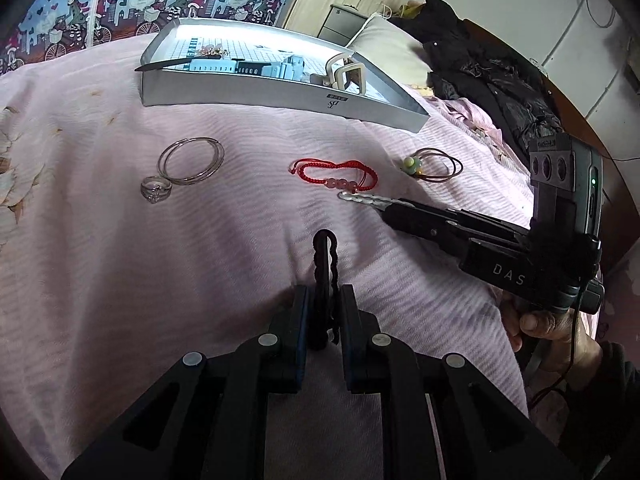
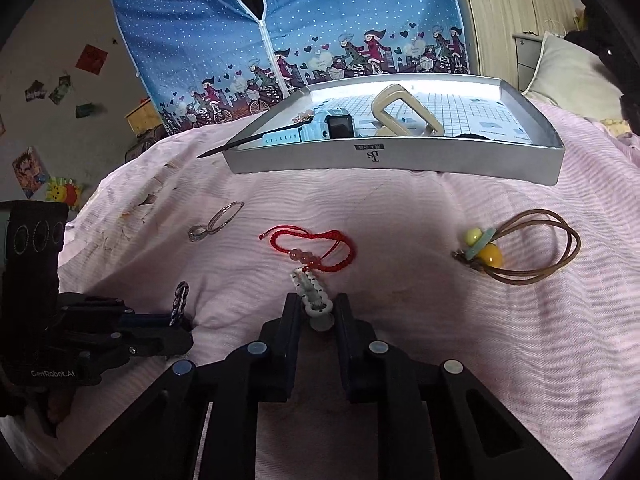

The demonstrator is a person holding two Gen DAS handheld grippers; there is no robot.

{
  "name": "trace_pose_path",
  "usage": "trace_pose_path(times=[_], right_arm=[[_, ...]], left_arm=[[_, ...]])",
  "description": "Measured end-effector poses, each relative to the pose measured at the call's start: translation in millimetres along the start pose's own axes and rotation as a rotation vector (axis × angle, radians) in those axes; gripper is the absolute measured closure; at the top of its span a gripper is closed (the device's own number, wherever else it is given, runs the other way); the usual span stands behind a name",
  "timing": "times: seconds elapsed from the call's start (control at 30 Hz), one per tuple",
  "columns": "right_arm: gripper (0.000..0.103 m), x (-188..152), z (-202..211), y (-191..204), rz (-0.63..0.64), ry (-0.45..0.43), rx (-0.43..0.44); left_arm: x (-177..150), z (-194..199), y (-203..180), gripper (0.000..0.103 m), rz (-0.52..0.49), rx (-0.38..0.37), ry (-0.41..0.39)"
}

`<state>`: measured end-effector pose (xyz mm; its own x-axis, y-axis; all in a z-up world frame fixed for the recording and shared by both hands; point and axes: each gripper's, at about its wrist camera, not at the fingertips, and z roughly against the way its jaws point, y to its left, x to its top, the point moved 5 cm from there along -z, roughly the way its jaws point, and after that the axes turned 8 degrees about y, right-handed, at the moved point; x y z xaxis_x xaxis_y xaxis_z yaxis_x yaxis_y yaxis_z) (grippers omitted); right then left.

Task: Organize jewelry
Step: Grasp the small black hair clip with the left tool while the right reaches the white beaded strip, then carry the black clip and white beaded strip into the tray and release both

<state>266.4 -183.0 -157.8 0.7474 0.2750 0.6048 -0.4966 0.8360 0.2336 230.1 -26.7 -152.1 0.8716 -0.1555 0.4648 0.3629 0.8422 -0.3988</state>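
Lying on the pink bedspread, from left to right, are a small silver ring touching a pair of thin silver bangles, a red cord bracelet with pink beads, and a brown cord hair tie with yellow and green beads. The left gripper pinches a black wavy hair clip between its 2 fingers; the right gripper clamps a white wavy hair clip whose tip lies just beside the red bracelet. Only the right wrist view shows the wall with stickers (far left) and the blue wardrobe's zipper; only the left wrist view shows the person's hand on the right gripper's handle. Behind the jewelry, the grey tray holds a black hair stick overhanging its left corner, a pale blue watch and a beige claw clip.
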Motion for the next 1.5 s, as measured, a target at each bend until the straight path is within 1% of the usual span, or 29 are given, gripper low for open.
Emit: trace_pose_path(times=[0.2, 0.3, 0.47, 0.6, 0.67, 0.8, 0.97, 1.07, 1.2, 1.27, 1.37, 1.43, 1.5], right_arm=[[0.088, -3, 8, 5, -0.013, -0.020, 0.013], [0.088, -8, 19, 7, -0.042, -0.038, 0.028], [0.088, -9, 42, 14, -0.044, -0.103, 0.019], [0.088, -3, 61, 14, -0.066, -0.177, 0.012], [0.088, 1, 71, 12, -0.077, -0.220, 0.000], [0.088, 12, 86, 3, -0.132, -0.285, -0.023], [0.088, 32, 97, -9, -0.177, -0.333, -0.054], [0.088, 52, 96, -19, -0.182, -0.336, -0.074], [0.088, 84, 71, -29, -0.167, -0.309, -0.097], [0.088, 99, 57, -38, -0.182, -0.300, -0.106], [0.088, 114, 40, -53, -0.210, -0.292, -0.152], [0.088, 118, 31, -63, -0.229, -0.273, -0.195], [0.088, 117, 24, -74, -0.251, -0.263, -0.211]], left_arm=[[-1, 6, -2, 0.092, -0.006, 0.029, -0.042], [-1, 12, -3, 0.092, -0.002, 0.061, -0.066], [3, 28, -10, 0.092, 0.014, 0.107, -0.119], [13, 44, -16, 0.092, 0.029, 0.127, -0.133], [23, 56, -19, 0.092, 0.025, 0.131, -0.142], [60, 71, -17, 0.092, 0.012, 0.145, -0.168], [110, 68, 1, 0.092, 0.041, 0.142, -0.213], [141, 56, 21, 0.092, 0.070, 0.142, -0.211], [173, 35, 49, 0.092, 0.090, 0.155, -0.189], [182, 25, 63, 0.092, 0.093, 0.163, -0.172], [190, 10, 78, 0.092, 0.080, 0.177, -0.150], [193, 1, 85, 0.092, 0.081, 0.174, -0.141], [195, -8, 89, 0.092, 0.090, 0.159, -0.133]])
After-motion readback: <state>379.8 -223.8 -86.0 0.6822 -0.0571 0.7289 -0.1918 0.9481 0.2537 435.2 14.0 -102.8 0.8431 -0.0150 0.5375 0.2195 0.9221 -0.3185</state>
